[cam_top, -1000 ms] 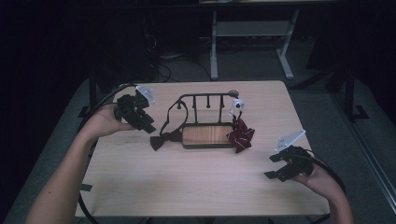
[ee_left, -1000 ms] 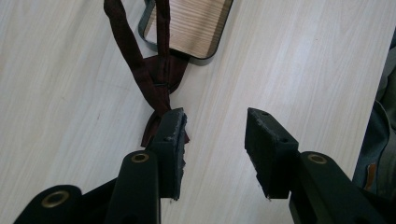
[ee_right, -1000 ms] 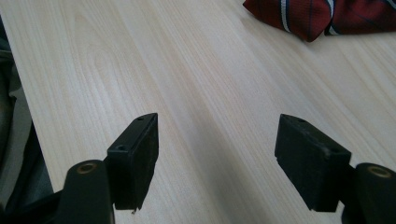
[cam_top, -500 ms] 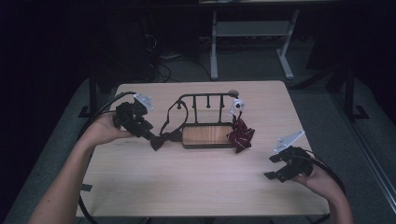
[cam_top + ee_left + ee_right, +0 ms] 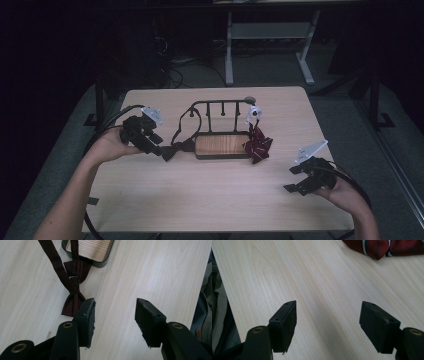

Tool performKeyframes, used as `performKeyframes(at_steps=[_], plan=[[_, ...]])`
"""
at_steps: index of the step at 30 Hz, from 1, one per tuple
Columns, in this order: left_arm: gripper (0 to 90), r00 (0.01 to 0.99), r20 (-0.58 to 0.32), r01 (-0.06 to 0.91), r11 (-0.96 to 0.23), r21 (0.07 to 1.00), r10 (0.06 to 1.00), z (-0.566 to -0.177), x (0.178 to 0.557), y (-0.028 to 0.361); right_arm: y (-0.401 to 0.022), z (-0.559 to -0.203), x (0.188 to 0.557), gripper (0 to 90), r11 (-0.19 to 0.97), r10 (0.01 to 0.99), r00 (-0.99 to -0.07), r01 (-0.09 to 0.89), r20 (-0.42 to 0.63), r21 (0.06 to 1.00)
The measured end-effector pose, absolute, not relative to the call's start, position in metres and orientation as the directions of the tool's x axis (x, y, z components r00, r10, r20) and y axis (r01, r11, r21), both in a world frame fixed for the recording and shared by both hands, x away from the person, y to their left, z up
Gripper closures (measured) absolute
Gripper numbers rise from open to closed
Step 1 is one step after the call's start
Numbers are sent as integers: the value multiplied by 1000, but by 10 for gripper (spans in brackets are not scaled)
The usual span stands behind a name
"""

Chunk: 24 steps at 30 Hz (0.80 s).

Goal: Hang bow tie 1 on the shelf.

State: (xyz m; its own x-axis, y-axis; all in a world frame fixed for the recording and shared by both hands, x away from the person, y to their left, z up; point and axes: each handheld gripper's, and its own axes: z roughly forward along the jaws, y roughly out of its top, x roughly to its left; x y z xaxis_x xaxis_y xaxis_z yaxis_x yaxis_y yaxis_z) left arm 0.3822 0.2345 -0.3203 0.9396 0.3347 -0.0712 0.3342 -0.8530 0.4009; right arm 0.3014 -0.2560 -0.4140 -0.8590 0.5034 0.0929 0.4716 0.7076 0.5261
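The dark maroon bow tie (image 5: pixel 72 303) lies flat on the pale wooden worktop (image 5: pixel 215 200), just off the left end of the wood-topped rack base (image 5: pixel 221 145). Its thin strap (image 5: pixel 56 263), with a small metal slider, runs up toward the rack's black rail (image 5: pixel 220 104), so the tie's long axis points at the base. No writing is legible. The left tongs (image 5: pixel 115 312) stand spread, having just been opening, one pad beside the bow, nothing between them. A red striped tie (image 5: pixel 257 145) hangs at the base's right end. Well right of the base, the right tongs (image 5: pixel 328 315) stand spread over bare wood.
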Motion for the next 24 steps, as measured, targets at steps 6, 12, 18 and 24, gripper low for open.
performKeyframes(at_steps=[6, 12, 18, 24], plan=[[491, 937, -81, 344, -848, 403, 341, -330, 377, 239, -256, -414, 301, 294, 709, 503, -859, 471, 91, 526], [480, 933, -87, 353, -840, 412, 350, -337, 373, 243, -256, -415, 301, 293, 706, 507, -857, 477, 97, 524], [462, 931, -83, 356, -838, 414, 355, -344, 369, 244, -257, -414, 300, 292, 703, 511, -854, 481, 98, 524], [453, 932, -83, 353, -833, 426, 352, -350, 364, 244, -258, -415, 299, 292, 706, 511, -855, 478, 92, 523]])
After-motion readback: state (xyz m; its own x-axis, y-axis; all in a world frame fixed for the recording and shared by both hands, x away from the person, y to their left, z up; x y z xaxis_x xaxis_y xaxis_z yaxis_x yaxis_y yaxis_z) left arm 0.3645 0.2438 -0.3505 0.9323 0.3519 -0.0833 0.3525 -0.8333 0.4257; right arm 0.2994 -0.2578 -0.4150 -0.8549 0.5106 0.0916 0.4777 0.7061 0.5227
